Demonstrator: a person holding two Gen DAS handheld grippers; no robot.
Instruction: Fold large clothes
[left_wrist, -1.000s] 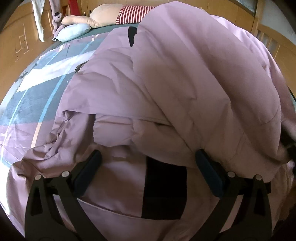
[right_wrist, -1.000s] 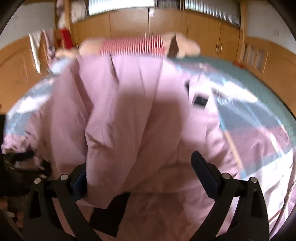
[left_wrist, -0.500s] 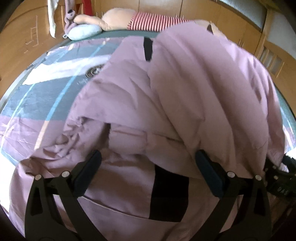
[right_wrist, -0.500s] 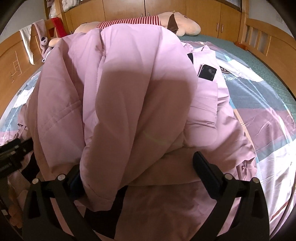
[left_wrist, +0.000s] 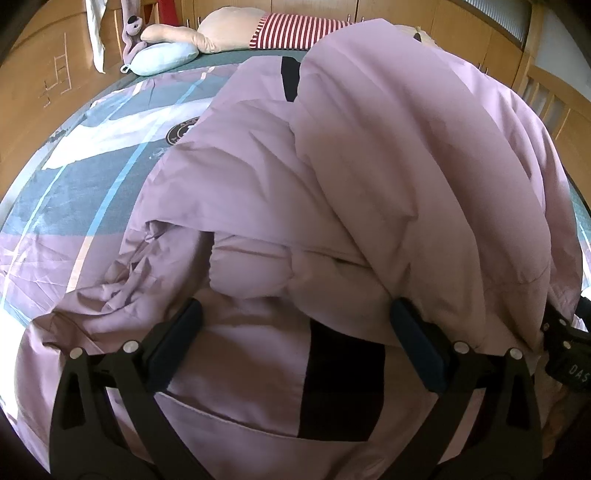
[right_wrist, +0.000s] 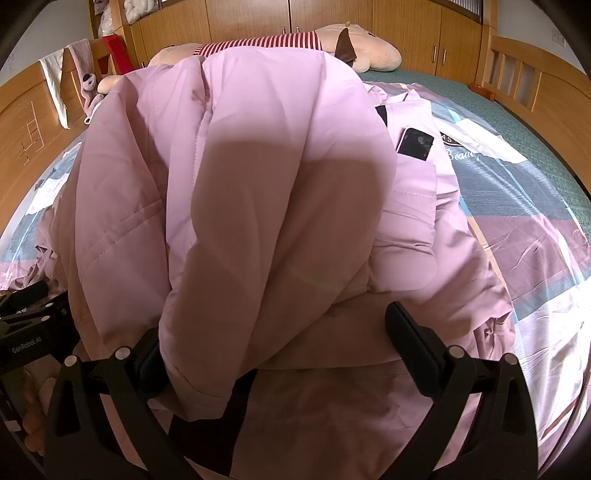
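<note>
A large pink padded jacket (left_wrist: 369, 177) with black panels lies heaped on the bed, folded over itself into a tall bulge; it also fills the right wrist view (right_wrist: 266, 192). My left gripper (left_wrist: 295, 339) is open, its jaws wide apart over the jacket's near edge, with a fold resting against the right pad. My right gripper (right_wrist: 273, 350) is open too, with a fold of the jacket draped over its left pad. Each gripper shows at the edge of the other's view.
The bed has a patterned pink, blue and white sheet (left_wrist: 74, 192). A striped plush toy (right_wrist: 280, 40) and a light blue pillow (left_wrist: 162, 59) lie at the head. Wooden bed rails (right_wrist: 517, 74) and cupboards surround it.
Both views have steadied and pulled back a little; the folded-over jacket has settled into a heap. Both grippers stay open.
</note>
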